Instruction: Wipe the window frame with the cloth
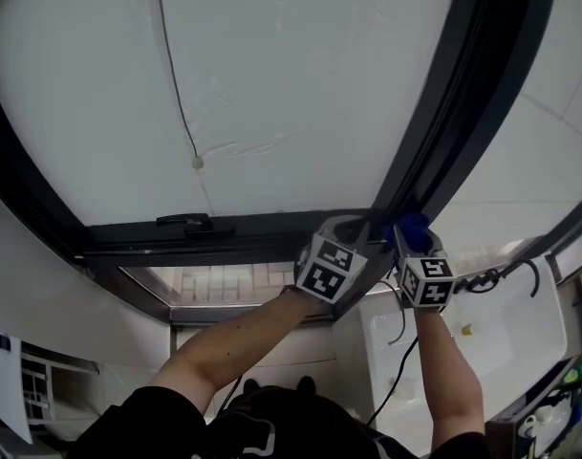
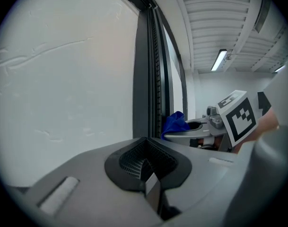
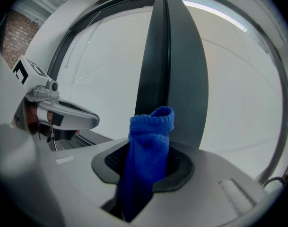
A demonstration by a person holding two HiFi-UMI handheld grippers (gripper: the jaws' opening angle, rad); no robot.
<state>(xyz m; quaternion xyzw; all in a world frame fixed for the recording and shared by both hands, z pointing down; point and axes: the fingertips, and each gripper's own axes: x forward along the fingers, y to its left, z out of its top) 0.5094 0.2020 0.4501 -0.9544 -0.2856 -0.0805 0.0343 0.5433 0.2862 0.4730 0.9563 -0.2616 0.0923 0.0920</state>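
Observation:
The dark window frame runs upright between two pale panes, with a bottom rail to its left. A blue cloth is pinched in my right gripper and pressed against the foot of the upright. In the right gripper view the cloth sticks up from the gripper, its top edge touching the frame. My left gripper sits just left of it at the frame corner, shut with nothing in it. The left gripper view shows the cloth beside the frame.
A window handle sits on the bottom rail. A thin cord with a bead hangs across the left pane. Below right are a white basin and dark cables. The person's forearms reach up from below.

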